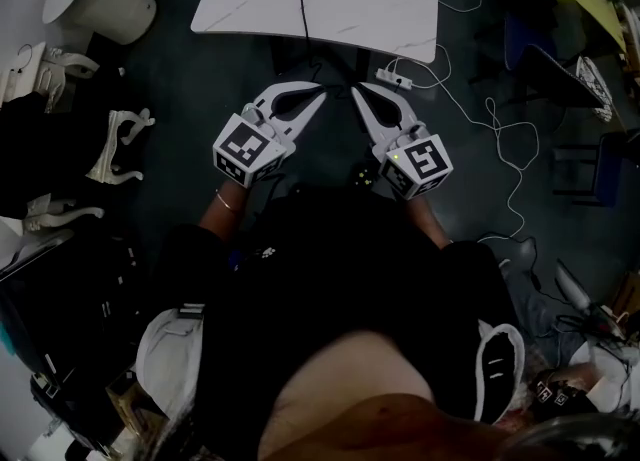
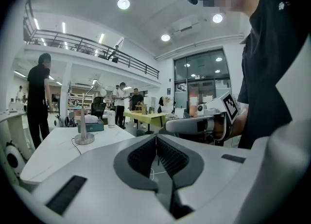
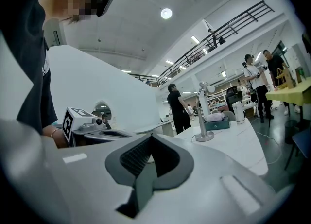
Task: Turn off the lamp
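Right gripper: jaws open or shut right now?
Shut. In the right gripper view the right gripper has its jaws meeting tip to tip, with nothing between them.

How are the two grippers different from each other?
The left gripper leans toward the right in the head view; the right gripper leans toward the left, so their tips point at each other. A small green light glows on the right gripper; none shows on the left gripper. Both are white, shut and empty, held before the white table.
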Tool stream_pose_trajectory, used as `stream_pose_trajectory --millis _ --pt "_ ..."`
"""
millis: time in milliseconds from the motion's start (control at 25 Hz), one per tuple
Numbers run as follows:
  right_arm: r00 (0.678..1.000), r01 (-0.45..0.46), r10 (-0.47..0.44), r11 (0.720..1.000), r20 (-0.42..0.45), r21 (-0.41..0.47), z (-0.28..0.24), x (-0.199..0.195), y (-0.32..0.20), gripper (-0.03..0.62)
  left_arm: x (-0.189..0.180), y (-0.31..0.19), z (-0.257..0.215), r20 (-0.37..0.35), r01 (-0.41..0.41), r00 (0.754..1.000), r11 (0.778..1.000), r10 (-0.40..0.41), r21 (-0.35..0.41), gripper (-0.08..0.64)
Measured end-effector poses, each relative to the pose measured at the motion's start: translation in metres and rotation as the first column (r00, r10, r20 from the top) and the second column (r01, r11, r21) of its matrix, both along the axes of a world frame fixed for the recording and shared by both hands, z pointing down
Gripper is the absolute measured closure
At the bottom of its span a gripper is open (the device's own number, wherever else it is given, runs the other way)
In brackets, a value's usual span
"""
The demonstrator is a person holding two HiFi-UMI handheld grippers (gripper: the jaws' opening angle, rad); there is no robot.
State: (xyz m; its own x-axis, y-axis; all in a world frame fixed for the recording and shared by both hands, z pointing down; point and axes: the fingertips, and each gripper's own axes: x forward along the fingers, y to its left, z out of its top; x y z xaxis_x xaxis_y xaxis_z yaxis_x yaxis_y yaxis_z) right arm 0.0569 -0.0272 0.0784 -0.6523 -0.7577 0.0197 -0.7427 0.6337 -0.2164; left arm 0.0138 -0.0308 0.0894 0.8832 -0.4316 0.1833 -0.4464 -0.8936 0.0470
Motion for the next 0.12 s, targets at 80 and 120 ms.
stream_pose_trajectory --millis 80,120 --pt "1.000 0.001 -0.001 1.000 0.004 -0.001 0.0011 -0.0006 0.0017 0.592 0.0028 0.0037 0.0013 -0.002 -0.019 1.000 1.000 0.019 -0.007 0.552" --pt "1.000 0.002 -0.002 1.000 0.006 -0.002 0.0018 -0.0009 0.0027 0.592 0.0040 0.0056 0.0020 -0.004 -0.028 1.000 1.000 0.028 -0.011 0.552"
